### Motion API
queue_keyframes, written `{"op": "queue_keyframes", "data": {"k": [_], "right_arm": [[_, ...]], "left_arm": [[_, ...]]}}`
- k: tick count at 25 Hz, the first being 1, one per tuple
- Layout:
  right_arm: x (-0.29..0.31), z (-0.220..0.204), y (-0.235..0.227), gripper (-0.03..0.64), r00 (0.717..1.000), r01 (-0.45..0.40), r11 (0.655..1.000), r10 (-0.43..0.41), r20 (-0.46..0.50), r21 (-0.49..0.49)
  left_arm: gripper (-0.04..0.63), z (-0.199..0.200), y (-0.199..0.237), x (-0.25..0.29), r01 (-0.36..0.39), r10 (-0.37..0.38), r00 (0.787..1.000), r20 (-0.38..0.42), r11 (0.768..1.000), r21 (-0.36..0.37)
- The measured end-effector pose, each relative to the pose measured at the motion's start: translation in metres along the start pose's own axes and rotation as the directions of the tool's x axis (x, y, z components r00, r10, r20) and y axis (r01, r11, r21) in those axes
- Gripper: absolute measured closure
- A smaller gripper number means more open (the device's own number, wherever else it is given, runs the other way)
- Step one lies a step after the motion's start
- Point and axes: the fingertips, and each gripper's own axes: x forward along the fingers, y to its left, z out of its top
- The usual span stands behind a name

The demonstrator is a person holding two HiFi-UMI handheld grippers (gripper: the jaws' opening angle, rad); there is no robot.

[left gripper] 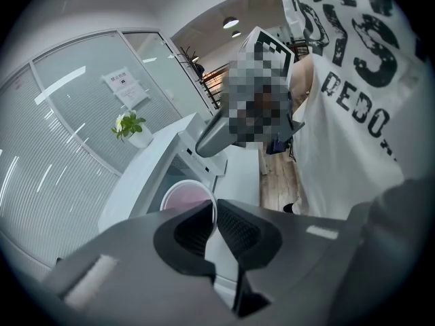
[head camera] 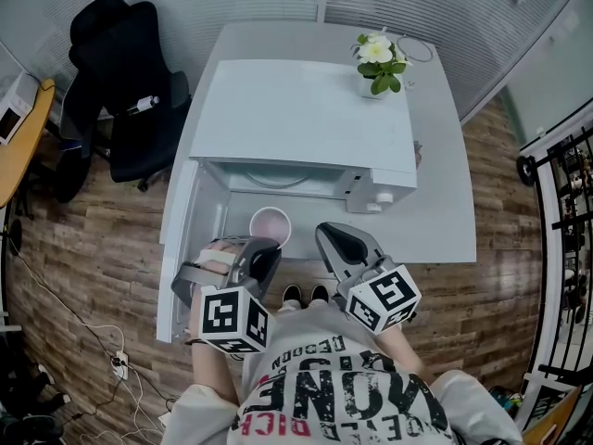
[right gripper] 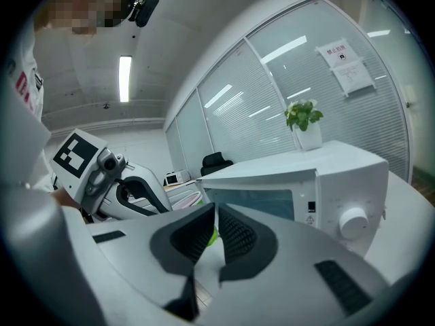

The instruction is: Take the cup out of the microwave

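Note:
A pale cup [head camera: 271, 224] with a pinkish inside hangs in front of the open white microwave [head camera: 296, 119], just outside its cavity. My left gripper [head camera: 267, 248] is shut on the cup's near rim. In the left gripper view the rim of the cup [left gripper: 185, 197] runs between the dark pads of the left gripper [left gripper: 216, 216]. To the right of the cup my right gripper [head camera: 327, 236] is shut with nothing in it. From the right gripper view, the right gripper [right gripper: 216, 227] points past the microwave's front [right gripper: 292, 189], with the cup [right gripper: 187, 200] at the left.
The microwave door [head camera: 181, 248] swings open to the left, beside my left gripper. A potted plant [head camera: 378, 63] stands on the white table [head camera: 435, 202] behind the microwave. A black office chair [head camera: 120, 91] is at the far left over wooden flooring.

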Motion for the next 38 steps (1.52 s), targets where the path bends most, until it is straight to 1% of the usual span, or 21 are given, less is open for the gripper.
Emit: {"op": "queue_keyframes", "data": {"k": [14, 20, 38], "right_arm": [[-0.0053, 0.0002, -0.0059, 0.589, 1.000, 0.015, 1.000, -0.015, 0.005, 0.000], [-0.0049, 0.0039, 0.0008, 0.589, 1.000, -0.015, 0.999, 0.015, 0.007, -0.042], [-0.0062, 0.0005, -0.0015, 0.589, 1.000, 0.002, 0.999, -0.002, 0.003, -0.034]], "left_arm": [[0.563, 0.0034, -0.0018, 0.0022, 0.005, -0.005, 1.000, -0.005, 1.000, 0.006], [0.563, 0.0042, -0.0003, 0.0027, 0.002, -0.002, 1.000, -0.002, 1.000, 0.005], [0.563, 0.0043, 0.0002, 0.0015, -0.008, 0.008, 1.000, 0.001, 1.000, 0.012]]}}
